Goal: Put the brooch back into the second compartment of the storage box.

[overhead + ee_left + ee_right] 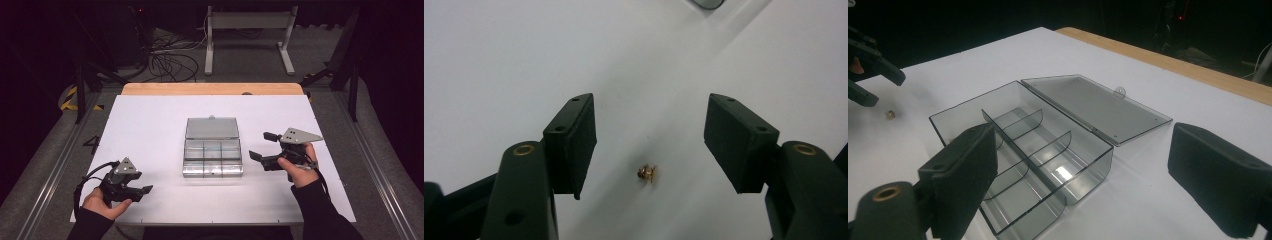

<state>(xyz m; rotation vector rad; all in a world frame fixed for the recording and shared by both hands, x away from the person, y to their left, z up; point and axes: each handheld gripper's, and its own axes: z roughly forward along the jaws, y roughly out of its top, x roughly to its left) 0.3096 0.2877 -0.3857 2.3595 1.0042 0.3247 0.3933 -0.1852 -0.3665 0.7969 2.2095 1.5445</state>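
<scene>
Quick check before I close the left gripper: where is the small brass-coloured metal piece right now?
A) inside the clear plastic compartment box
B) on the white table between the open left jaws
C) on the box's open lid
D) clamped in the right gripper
B: the small brass-coloured metal piece lies on the white table between the left gripper's open jaws, untouched.

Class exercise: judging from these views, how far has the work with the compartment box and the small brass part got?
Done: the clear box lies open, its lid folded flat on the table, compartments looking empty. In hand: the left claw is open, jaws either side of the small brass part, which lies on the table, not gripped. The right claw is open, facing the box. Probably left: gripping the part, placing it in a compartment.
</scene>
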